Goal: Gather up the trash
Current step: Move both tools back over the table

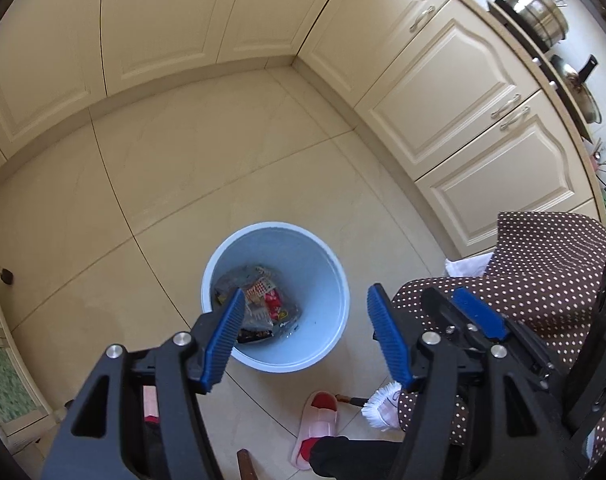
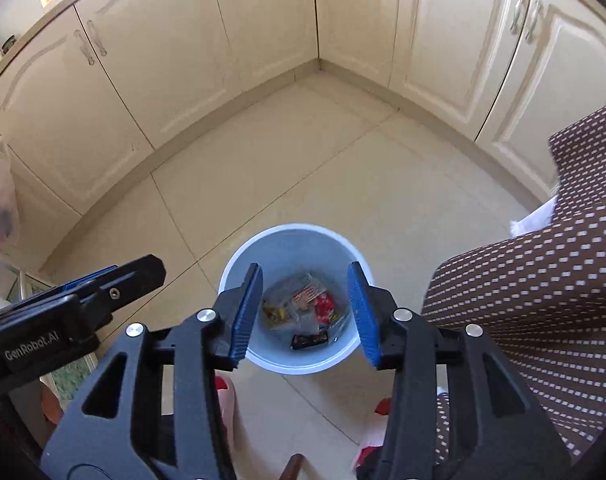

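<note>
A light blue round bin [image 1: 340, 280] stands on the tiled floor, and its rim [image 2: 295, 227] also shows in the right wrist view. At its bottom lie several wrappers [image 1: 263, 300], red, yellow, silvery and black [image 2: 303, 304]. My left gripper [image 1: 306, 292] hangs above the bin, open, with nothing between its blue pads [image 1: 387, 336]. My right gripper [image 2: 306, 268] is also above the bin, open and empty. Each gripper appears at the edge of the other's view: the right one [image 1: 479, 316] and the left one [image 2: 83, 292].
Cream cabinets [image 1: 443, 92] meet in a corner behind the bin. A brown dotted sleeve [image 2: 543, 300] fills the right side. A pink and red slipper [image 1: 319, 424] is near my feet. Pots [image 1: 539, 12] sit on the counter. A plastic bag [image 2: 1, 208] hangs at left.
</note>
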Action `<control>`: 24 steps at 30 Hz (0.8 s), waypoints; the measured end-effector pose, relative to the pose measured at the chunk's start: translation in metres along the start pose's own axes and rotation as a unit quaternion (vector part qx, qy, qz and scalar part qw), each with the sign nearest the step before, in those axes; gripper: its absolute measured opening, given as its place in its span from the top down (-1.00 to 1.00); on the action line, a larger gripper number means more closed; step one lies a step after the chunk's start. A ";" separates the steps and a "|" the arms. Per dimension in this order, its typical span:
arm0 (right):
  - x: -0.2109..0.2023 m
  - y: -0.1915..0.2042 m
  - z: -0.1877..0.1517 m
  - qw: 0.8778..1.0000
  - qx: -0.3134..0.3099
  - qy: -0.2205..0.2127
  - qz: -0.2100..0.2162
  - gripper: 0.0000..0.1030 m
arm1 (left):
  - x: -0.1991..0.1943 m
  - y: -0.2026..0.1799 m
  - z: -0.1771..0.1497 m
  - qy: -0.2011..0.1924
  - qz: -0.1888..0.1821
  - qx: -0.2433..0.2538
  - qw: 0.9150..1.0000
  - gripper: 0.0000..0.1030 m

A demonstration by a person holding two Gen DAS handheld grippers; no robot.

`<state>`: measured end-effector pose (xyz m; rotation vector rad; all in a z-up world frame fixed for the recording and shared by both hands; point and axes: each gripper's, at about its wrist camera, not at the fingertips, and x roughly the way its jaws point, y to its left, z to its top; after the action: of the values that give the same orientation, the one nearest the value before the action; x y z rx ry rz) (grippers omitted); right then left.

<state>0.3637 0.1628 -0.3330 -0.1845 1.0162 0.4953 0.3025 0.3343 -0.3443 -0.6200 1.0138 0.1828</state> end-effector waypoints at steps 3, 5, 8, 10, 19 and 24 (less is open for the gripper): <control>-0.028 -0.002 -0.001 1.000 -0.001 -0.022 -0.005 0.15 | -0.025 -0.013 -0.004 -0.017 -0.006 0.012 1.000 -0.21; -0.047 -0.005 -0.002 0.999 0.002 -0.036 -0.003 0.14 | -0.047 -0.024 -0.008 -0.033 -0.009 0.025 0.999 -0.21; -0.089 -0.011 -0.006 0.997 0.001 -0.071 -0.004 0.11 | -0.076 -0.044 -0.015 -0.051 -0.018 0.046 0.997 -0.23; -0.113 -0.014 -0.008 0.996 0.000 -0.092 -0.006 0.09 | -0.092 -0.058 -0.022 -0.062 -0.022 0.060 0.996 -0.23; -0.228 -0.057 -0.032 0.983 0.009 -0.176 -0.040 0.03 | -0.162 -0.145 -0.054 -0.110 -0.058 0.137 0.983 -0.29; -0.286 -0.102 -0.052 0.974 0.032 -0.214 -0.066 0.01 | -0.184 -0.205 -0.077 -0.122 -0.076 0.194 0.970 -0.37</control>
<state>0.2502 -0.0341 -0.1258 -0.0813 0.5914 0.3592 0.2341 0.1487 -0.1372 -0.3063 0.7320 -0.0747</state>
